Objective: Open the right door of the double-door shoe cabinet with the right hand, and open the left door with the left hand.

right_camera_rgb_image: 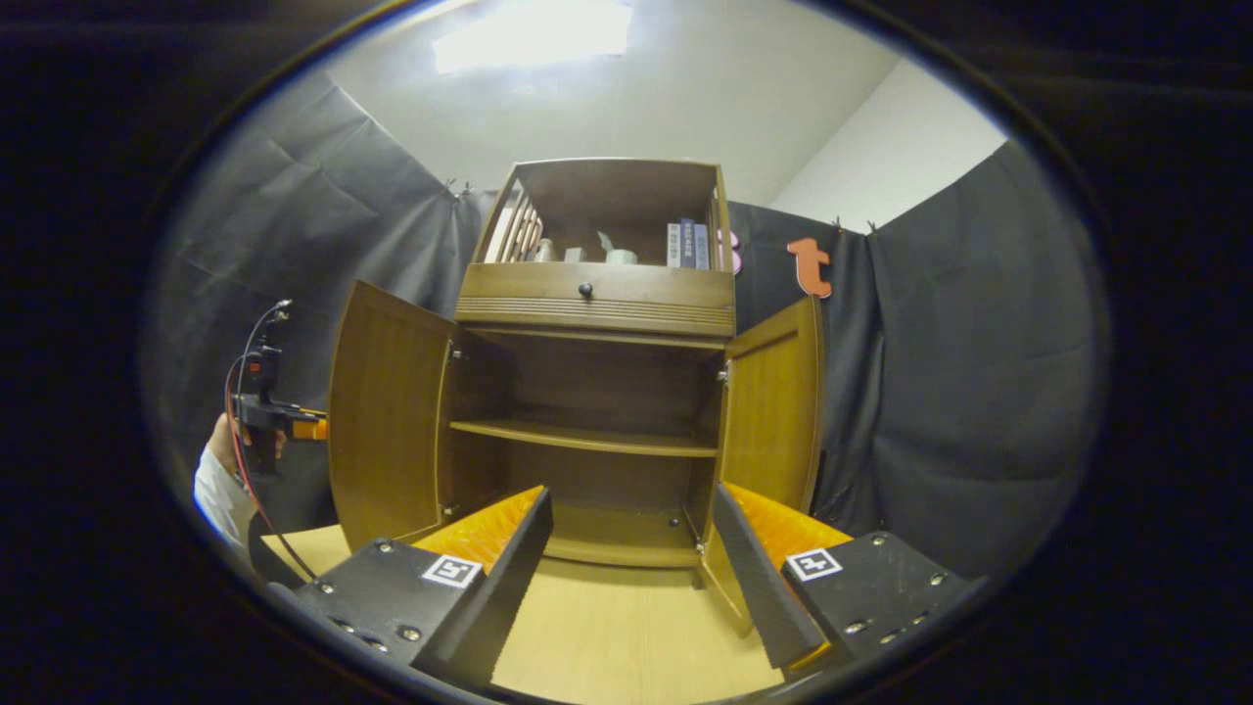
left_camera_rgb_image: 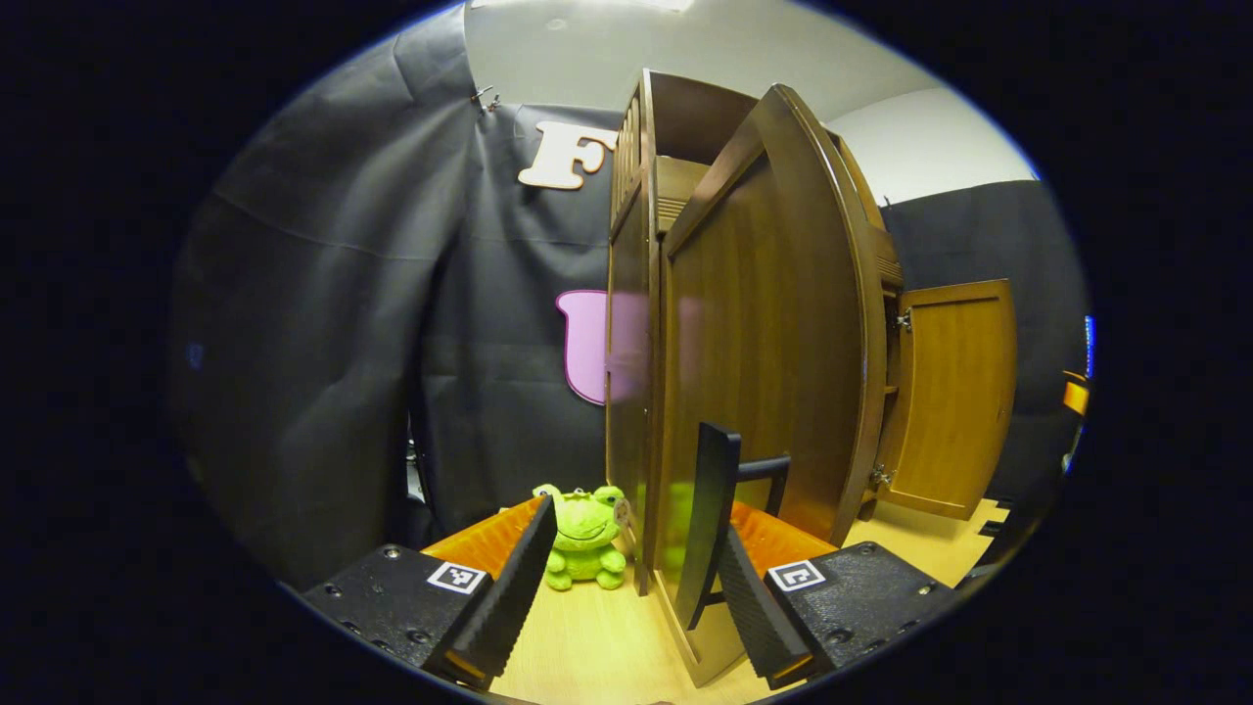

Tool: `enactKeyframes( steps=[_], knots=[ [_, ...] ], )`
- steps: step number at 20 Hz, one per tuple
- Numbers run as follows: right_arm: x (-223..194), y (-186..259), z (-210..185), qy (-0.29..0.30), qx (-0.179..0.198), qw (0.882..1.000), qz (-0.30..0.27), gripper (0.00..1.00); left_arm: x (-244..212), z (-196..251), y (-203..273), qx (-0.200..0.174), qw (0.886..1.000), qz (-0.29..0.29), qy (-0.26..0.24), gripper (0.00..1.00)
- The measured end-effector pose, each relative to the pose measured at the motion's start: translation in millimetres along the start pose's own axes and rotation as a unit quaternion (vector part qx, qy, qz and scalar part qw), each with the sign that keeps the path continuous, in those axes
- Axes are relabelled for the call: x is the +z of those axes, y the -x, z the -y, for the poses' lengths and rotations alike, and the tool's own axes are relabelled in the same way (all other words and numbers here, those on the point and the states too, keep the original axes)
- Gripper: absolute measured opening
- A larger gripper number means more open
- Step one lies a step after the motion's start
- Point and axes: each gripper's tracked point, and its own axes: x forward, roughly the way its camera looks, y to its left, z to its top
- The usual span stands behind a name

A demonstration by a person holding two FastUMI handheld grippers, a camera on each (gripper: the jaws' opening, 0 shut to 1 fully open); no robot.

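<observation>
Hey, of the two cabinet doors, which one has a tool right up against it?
The left door: the left tool has the door's edge and black handle between its fingers, while the right door hangs open, untouched.

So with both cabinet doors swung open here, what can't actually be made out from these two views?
- Left gripper view: the left door blocks the cabinet's inside; the plush frog is partly behind the left gripper finger.
- Right gripper view: items on the top shelf are too small to identify; the lower compartment's floor is partly covered by the right gripper.
- Right gripper view: the person's hand is cut off by the edge.
</observation>
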Motion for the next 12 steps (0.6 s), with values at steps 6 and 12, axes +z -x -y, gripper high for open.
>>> enactKeyframes(
  steps=[6,12],
  knots=[
    [-15.5,-21.6,1.5,0.001,0.000,1.000,-0.021,0.98,2.3,7.7,21.5,0.015,1.000,0.000,-0.004,0.81],
    [-29.4,-20.6,10.6,-0.009,-0.004,1.000,-0.027,1.00,2.4,2.5,48.4,0.082,0.996,0.003,-0.022,0.82]
  ],
)
